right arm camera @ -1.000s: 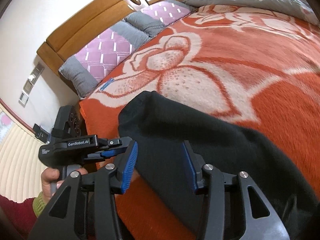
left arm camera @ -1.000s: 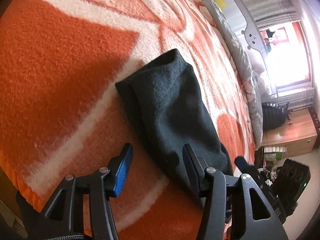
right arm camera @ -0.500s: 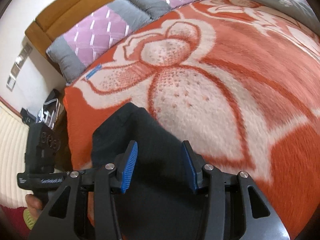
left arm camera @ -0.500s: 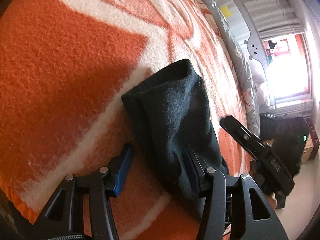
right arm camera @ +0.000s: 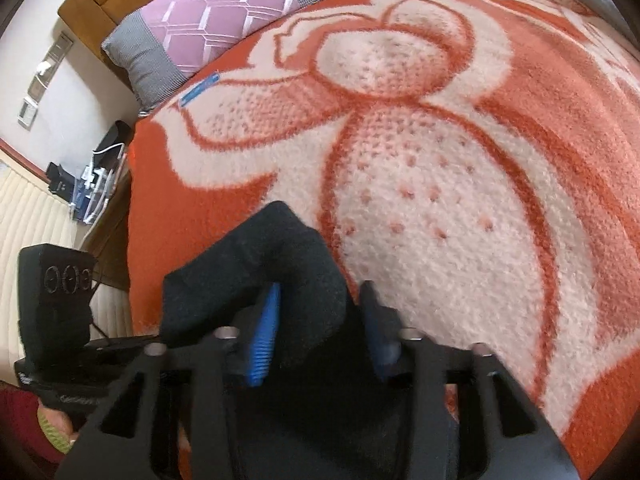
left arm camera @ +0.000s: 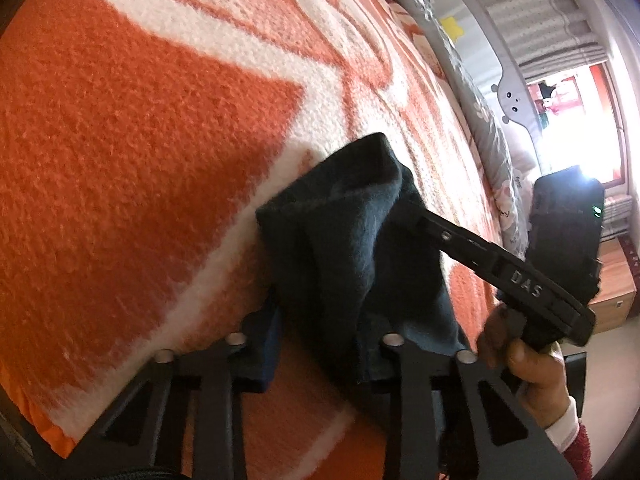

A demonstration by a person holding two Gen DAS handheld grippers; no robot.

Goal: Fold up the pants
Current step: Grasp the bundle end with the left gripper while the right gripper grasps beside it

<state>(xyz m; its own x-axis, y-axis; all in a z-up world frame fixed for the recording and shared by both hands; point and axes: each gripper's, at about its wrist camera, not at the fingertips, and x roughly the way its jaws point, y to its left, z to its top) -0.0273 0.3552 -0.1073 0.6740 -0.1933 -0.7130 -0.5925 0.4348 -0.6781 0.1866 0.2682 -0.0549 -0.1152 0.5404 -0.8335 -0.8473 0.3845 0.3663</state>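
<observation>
- Pants (left arm camera: 352,248) are lying bunched in a dark, narrow heap on the blanket (left arm camera: 140,140), near its lower edge; the cloth is rising into a hump between both tools.
- Left gripper (left arm camera: 320,344) is sitting low at the near end of the heap. Its fingers are spread, one on each side of the cloth. The right finger is partly covered by fabric, the left finger (left arm camera: 268,344) is lying against the heap's edge. Not pinching as far as can be seen.
- Right gripper (right arm camera: 316,328) is standing at the other end. Its fingers are spread too, with a fold of cloth humped up between them; the blue pad (right arm camera: 264,340) of the left finger is showing bare, touching the fabric on one side only. The other finger is resting at the cloth's edge on the blanket.
- In the left view the right tool's arm is reaching across the heap, its tip buried under the cloth. Raised letters "DAS" (left arm camera: 526,285) are reading clearly on that arm. The right hand (left arm camera: 528,364) is wrapping the handle.
- In the right view the left tool's body is showing faint lettering; too blurred to read.
- Blanket is showing an orange and cream flower pattern, with a small blue tag (right arm camera: 199,90) at its edge; any print on it is too small to tell.
- Pillow (right arm camera: 208,20), purple and grey, is leaning at the headboard (right arm camera: 92,4).
- Grey bed rail (left arm camera: 516,92) is carrying a cartoon animal face.
</observation>
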